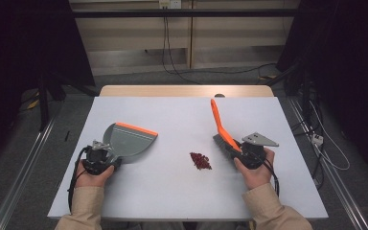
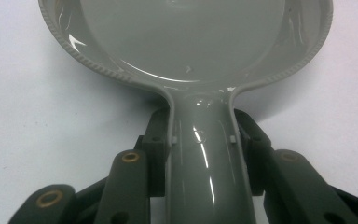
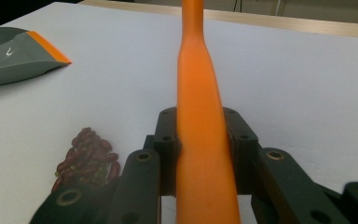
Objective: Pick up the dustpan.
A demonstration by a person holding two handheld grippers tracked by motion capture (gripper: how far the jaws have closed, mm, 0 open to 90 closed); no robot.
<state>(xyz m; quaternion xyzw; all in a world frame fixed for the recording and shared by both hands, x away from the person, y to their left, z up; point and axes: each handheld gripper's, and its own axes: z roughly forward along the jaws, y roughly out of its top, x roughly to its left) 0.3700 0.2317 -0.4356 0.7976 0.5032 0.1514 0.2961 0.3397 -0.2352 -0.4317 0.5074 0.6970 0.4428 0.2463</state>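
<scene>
Gripping the grey dustpan by its handle, the left claw is resting it flat on the counter, mouth facing the red beans; the right claw is clamping the orange brush, bristles down beside them, probably for sweeping.

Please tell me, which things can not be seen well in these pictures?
- Brush bristles: right gripper view, hidden below its orange handle and the jaws.
- Dustpan front lip: left gripper view, cut off by the top edge.
- Red pieces: high view, too small to identify; right gripper view, partly behind a jaw.
</scene>
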